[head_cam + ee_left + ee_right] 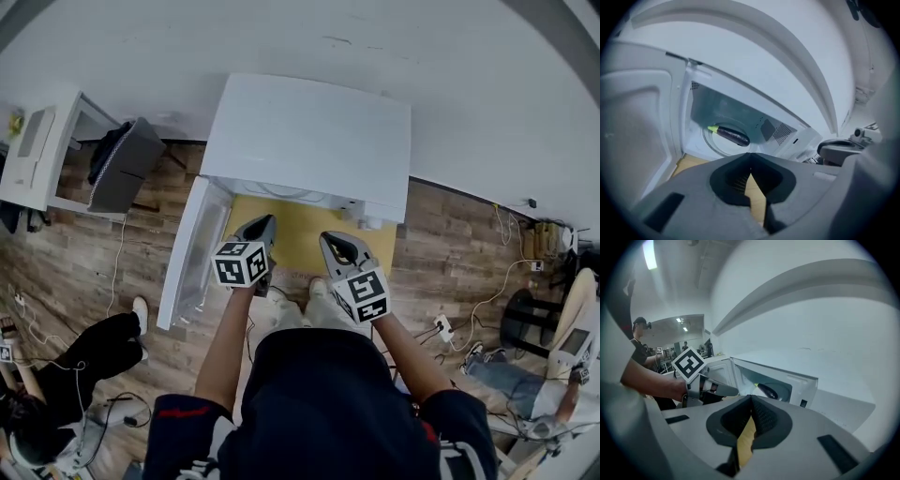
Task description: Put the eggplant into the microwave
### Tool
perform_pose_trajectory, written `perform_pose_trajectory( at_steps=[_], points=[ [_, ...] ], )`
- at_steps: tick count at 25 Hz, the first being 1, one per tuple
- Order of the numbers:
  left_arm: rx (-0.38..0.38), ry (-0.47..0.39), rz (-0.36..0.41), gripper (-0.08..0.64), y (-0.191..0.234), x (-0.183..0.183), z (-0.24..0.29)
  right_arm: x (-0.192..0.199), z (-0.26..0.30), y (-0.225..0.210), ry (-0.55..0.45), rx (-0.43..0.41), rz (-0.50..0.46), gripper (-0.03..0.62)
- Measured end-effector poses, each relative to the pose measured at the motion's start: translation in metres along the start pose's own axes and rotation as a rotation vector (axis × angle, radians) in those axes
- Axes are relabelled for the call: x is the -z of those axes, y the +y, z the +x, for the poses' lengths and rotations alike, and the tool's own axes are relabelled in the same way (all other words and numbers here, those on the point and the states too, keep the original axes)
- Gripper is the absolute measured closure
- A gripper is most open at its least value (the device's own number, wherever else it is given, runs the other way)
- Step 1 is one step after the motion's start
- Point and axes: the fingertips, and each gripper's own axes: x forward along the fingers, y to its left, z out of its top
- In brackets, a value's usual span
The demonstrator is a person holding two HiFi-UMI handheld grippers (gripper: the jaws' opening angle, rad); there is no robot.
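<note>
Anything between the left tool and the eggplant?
Nothing blocking. The left gripper view shows only the bare turntable between the left tool and the eggplant lying on it.

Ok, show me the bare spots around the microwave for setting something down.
Microwave top is bare. Yellow surface in front is free, bordered by the open door. Turntable is taken by the eggplant. The floor to the right is crowded with cables.
</note>
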Motion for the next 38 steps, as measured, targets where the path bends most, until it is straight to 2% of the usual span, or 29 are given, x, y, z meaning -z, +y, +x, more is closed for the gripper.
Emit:
perform_pose_trajectory(
  at_steps=[9,15,23,31,38],
  points=[
    [-0.008,-0.170,0.151,0.543,-0.041,-0.061,-0.064,-0.065,-0.020,0.000,-0.145,-0.018,-0.095,0.581],
    [-0.040,-0.281,0.277,0.543,-0.065,-0.101,-0.106,-0.107,-0.034,0.003,-0.248,-0.026,-0.112,0.580],
    [-0.087,-0.415,0.379,0.543,-0.093,-0.141,-0.152,-0.160,-0.060,0.009,-0.378,-0.042,-0.125,0.581],
    [-0.130,-0.523,0.429,0.543,-0.117,-0.165,-0.189,-0.201,-0.084,0.021,-0.482,-0.068,-0.161,0.581],
    [-0.181,-0.569,0.446,0.543,-0.122,-0.171,-0.210,-0.210,-0.085,0.028,-0.504,-0.085,-0.162,0.581]
  ],
)
